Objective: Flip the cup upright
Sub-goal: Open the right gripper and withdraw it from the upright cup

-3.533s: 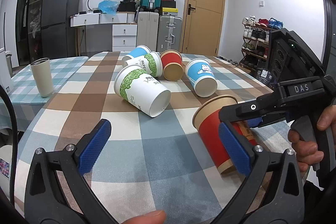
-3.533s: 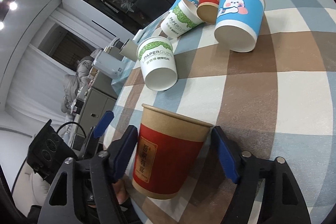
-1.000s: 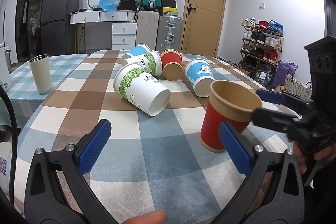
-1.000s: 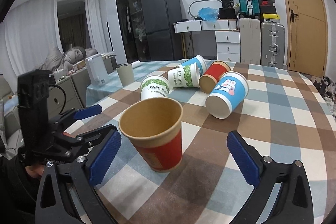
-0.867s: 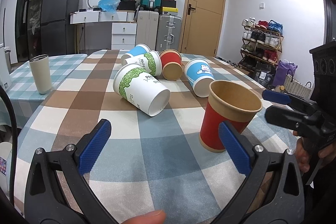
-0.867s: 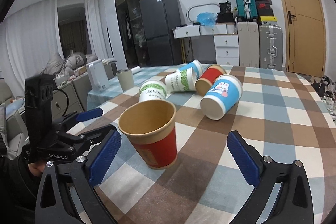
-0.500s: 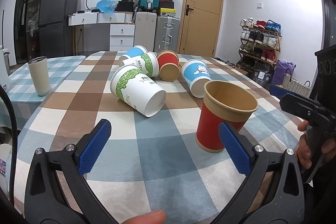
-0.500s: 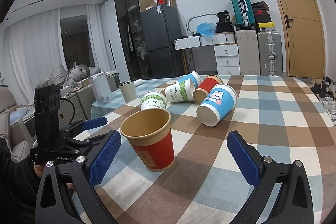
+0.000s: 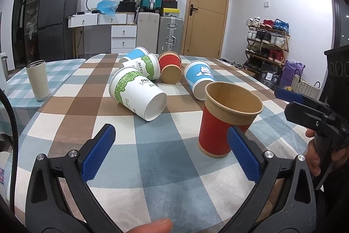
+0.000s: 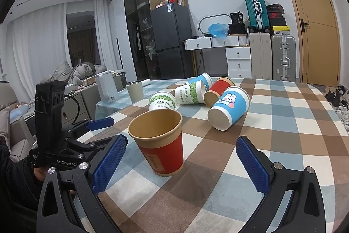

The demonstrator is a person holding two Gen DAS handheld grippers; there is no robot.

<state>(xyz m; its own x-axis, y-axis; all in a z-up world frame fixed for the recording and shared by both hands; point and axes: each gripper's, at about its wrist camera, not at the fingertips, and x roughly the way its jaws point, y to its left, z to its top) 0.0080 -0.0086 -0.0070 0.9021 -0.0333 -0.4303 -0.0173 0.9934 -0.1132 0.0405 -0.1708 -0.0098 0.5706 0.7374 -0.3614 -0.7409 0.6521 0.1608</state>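
Now the red cup (image 9: 226, 121) stands upright on the checked bench (image 9: 152, 167), mouth up, near the front edge and free of both tongs, so by my reading this flip is done and the step in hand is the release. Right tongs (image 10: 181, 164) hang just behind that cup with the blue pads wide apart and nothing between them but air; the cup sits in front of their left pad, not touching it. Left tongs (image 9: 170, 154) are likewise spread wide and hold nothing, the red cup showing just past their right pad. Farther back, five more cups lie on their sides in a loose cluster: a green-leaf cup (image 9: 137, 92) nearest, a second green-leaf cup (image 9: 142, 66) behind it, a blue cup (image 9: 134, 54) at the far left, a second red cup (image 9: 170, 67) and a bunny cup (image 9: 199, 78) to the right. If these also count, the next move probably calls for reaching to one of them, closing lightly across its wall so the paper does not crush, and turning the mouth upward. Every cup whose inside shows looks empty, the upright one plainly so. A pale tumbler (image 9: 37, 80) stands at the far left, its contents hidden.
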